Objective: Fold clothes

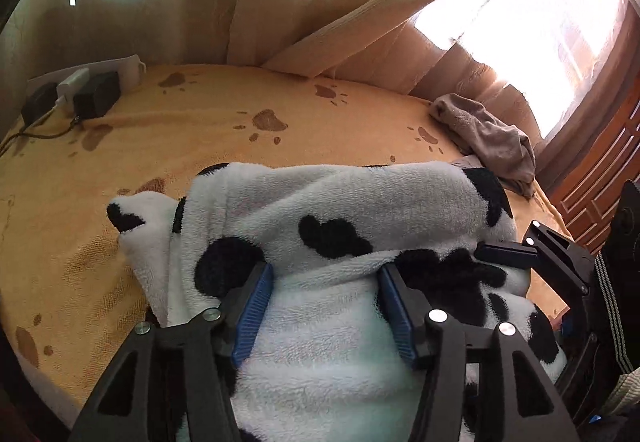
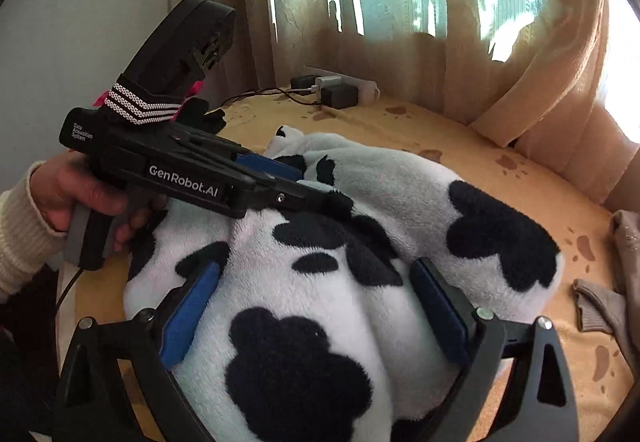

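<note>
Left wrist view is filled by a fluffy white garment with black spots, which is bunched up on a bed covered by a yellow blanket with brown paw prints. The left gripper is seen with its two blue-padded fingers spread wide, and soft white cloth is pressed between them. The cloth is not pinched, so the left gripper is open. A black part of the right gripper is seen at the right edge, lying against the garment.

In the right wrist view, the same spotted garment is seen heaped in the middle of the bed. The right gripper is also spread wide, with a thick fold of the garment lying between its blue pads. It is open as well. The left gripper is seen from the side, laid on top of the garment, and it is held by a hand in a cream sleeve.

A brown-grey piece of clothing is lying crumpled near the right side of the bed, apart from the spotted one. A white power strip with black plugs is placed at the far left corner of the bed. Tan curtains are hung behind the bed, and bright light is let in through the window.
</note>
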Motion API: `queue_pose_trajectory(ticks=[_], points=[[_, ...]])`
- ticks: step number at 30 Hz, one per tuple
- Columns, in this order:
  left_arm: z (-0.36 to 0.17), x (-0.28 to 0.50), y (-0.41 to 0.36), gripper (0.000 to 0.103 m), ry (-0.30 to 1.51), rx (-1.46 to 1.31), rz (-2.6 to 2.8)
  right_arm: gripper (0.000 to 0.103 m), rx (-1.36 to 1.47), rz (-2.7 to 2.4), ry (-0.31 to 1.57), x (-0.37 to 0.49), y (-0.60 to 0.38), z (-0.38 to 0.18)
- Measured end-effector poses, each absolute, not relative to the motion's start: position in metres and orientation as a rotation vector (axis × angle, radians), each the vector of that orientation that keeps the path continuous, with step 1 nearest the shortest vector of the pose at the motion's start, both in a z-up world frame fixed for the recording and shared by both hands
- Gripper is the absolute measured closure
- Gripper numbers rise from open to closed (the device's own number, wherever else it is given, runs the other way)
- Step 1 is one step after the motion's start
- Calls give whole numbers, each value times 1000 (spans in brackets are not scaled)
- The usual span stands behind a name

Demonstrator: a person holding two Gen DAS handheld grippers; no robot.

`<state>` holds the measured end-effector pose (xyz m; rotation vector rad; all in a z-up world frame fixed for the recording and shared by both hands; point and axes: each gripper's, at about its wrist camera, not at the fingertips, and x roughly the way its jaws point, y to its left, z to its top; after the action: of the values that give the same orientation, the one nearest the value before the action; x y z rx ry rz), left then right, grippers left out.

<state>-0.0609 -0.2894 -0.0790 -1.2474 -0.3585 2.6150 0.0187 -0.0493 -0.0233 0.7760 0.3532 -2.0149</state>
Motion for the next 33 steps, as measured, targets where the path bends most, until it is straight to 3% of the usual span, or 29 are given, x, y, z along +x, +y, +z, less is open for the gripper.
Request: queue_pose_trajectory(ticks=[5, 10, 15, 19, 26, 33], points=[[-76, -49, -292, 45, -389, -1169, 2670, 6, 708, -2028, 381, 33, -47, -31], [-48, -4, -288, 44, -370, -1062, 2694, 5, 672, -2027, 303, 26, -30, 19], [-34, 39, -255, 41, -145, -1030, 2667, 5, 601, -2184, 351, 1, -32, 65], [-56, 45, -225, 33, 75, -1102, 2694, 5, 737, -2053, 399, -23, -94, 50], [-72, 46, -251, 32, -113, -1124, 2668, 5, 978, -1800, 687, -38, -188, -23], [-68, 43, -263, 31, -206, -1069, 2676, 1, 1085, -1781, 660, -55, -195, -48]])
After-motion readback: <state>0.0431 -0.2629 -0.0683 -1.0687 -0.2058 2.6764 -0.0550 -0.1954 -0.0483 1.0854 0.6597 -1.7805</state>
